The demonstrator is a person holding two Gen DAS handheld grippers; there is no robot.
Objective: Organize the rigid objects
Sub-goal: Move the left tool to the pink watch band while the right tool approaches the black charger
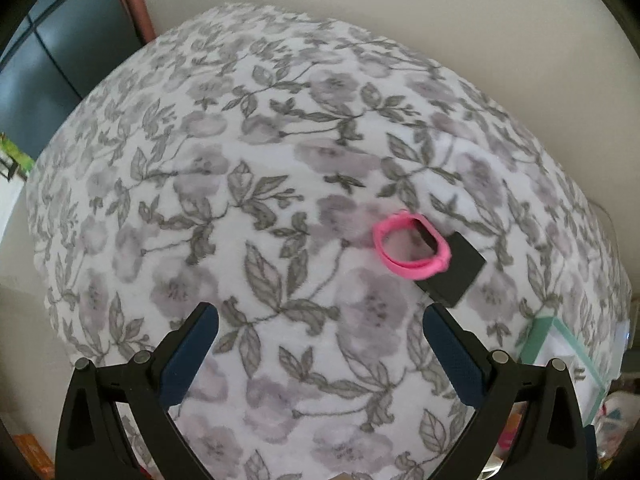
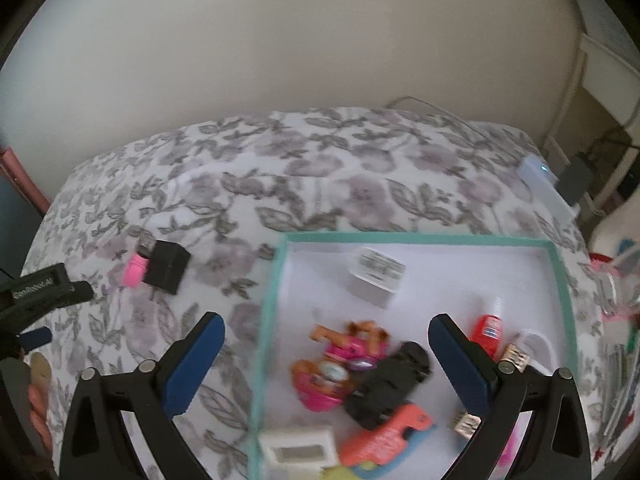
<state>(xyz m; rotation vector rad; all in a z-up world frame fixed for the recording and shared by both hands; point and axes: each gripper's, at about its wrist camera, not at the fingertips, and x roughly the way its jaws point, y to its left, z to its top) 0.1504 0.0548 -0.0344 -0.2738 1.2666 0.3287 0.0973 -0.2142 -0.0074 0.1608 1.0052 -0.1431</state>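
A pink wristband (image 1: 410,246) lies against a black box-shaped block (image 1: 454,274) on the floral blanket (image 1: 240,160); both also show in the right wrist view, band (image 2: 135,270) and block (image 2: 167,266). My left gripper (image 1: 320,340) is open and empty, a little short and left of them. My right gripper (image 2: 326,344) is open and empty above a teal-rimmed white box (image 2: 420,238) holding several small items: a pink doll (image 2: 340,364), a black object (image 2: 390,384), a red bottle (image 2: 488,328), a white carton (image 2: 376,276).
The left gripper's body (image 2: 36,292) shows at the right wrist view's left edge. A white power strip (image 2: 544,184) lies at the bed's far right corner. The box's corner (image 1: 560,344) shows at right in the left wrist view. Wall behind; clutter at far right.
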